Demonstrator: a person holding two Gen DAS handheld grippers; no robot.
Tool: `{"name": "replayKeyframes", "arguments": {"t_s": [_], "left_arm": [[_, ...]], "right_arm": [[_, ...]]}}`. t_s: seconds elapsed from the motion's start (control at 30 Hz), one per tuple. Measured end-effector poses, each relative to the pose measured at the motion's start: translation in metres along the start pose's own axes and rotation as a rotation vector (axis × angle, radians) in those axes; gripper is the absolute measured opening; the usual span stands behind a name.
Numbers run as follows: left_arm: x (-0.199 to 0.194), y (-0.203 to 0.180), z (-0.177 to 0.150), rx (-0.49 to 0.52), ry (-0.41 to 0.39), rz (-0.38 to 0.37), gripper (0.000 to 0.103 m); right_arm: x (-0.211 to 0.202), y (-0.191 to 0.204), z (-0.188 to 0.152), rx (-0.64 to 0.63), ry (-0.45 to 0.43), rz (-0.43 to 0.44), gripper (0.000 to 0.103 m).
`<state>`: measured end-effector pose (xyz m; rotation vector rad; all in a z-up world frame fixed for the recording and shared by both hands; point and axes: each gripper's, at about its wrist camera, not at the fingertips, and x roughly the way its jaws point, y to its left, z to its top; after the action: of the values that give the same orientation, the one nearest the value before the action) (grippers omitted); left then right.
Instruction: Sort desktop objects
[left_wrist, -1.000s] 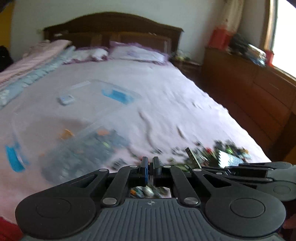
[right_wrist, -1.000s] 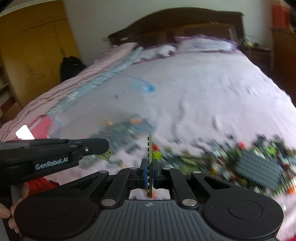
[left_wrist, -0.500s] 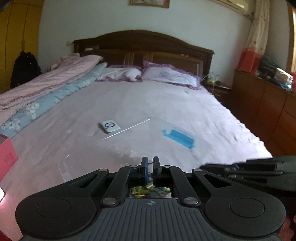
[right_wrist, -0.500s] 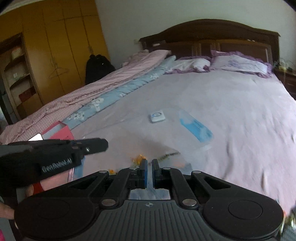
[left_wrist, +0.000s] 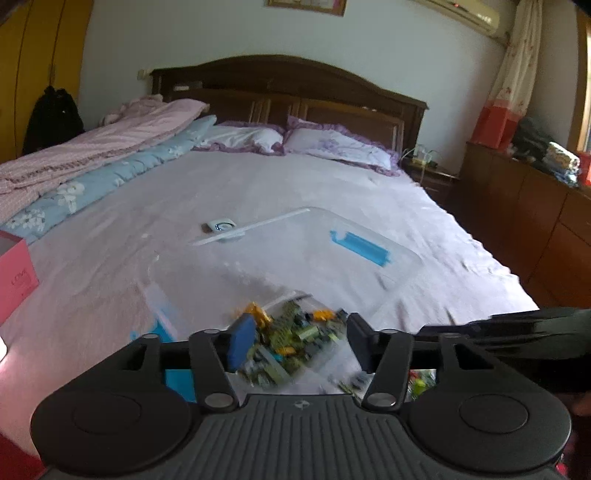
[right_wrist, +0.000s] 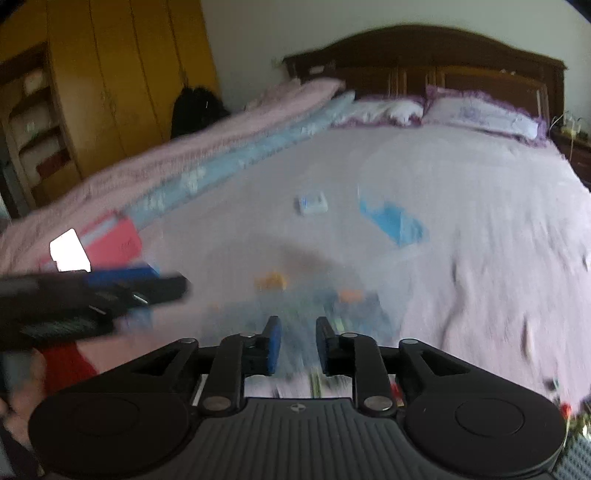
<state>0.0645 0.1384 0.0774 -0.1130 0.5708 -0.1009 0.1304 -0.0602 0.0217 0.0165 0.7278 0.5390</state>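
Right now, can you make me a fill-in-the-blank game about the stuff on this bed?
1. The little building bricks lie inside a clear plastic ____.
2. The box's handle clip is coloured ____.
3. The left gripper has jaws that are opening, with ____ pinched between the pads.
4. The two pillows rest against the wooden ____.

Missing words: box; blue; nothing; headboard

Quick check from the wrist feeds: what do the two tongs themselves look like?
Both match: black plastic linkage arms with silver pivot pins, round black side discs, a ribbed dark-grey base bearing a small round emblem, and blue pads inside the fingers. Left tongs; right tongs. No cables are visible.
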Motion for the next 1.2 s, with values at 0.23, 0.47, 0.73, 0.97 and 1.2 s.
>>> {"name": "replayKeyframes", "arguments": {"t_s": [0.23,0.47,0.73,0.97,1.2], "left_arm": [[-0.03,-0.026,-0.046,0.085,0.058,-0.007,0.075],[0.001,-0.055,-0.083,0.181,0.178,-0.092,0.062],[0.059,-0.077,-0.117,0.2,0.335,-0.114,0.044],[0.077,-0.072,-0.124,0.18,0.383,-0.094,0.044],[0.077,-0.074,-0.125,0.189,0.365,-0.104,0.035]], "right_arm": [[0.056,-0.016,-0.032,-0.003,0.201,0.004,0.025],[0.089,-0.021,-0.057,-0.037,0.287,-0.028,0.014],[0.063,-0.026,-0.063,-0.065,0.265,-0.083,0.007],[0.064,-0.052,-0.071,0.07,0.275,-0.027,0.009],[0.065,-0.062,-0.072,0.116,0.268,0.008,0.009]]}}
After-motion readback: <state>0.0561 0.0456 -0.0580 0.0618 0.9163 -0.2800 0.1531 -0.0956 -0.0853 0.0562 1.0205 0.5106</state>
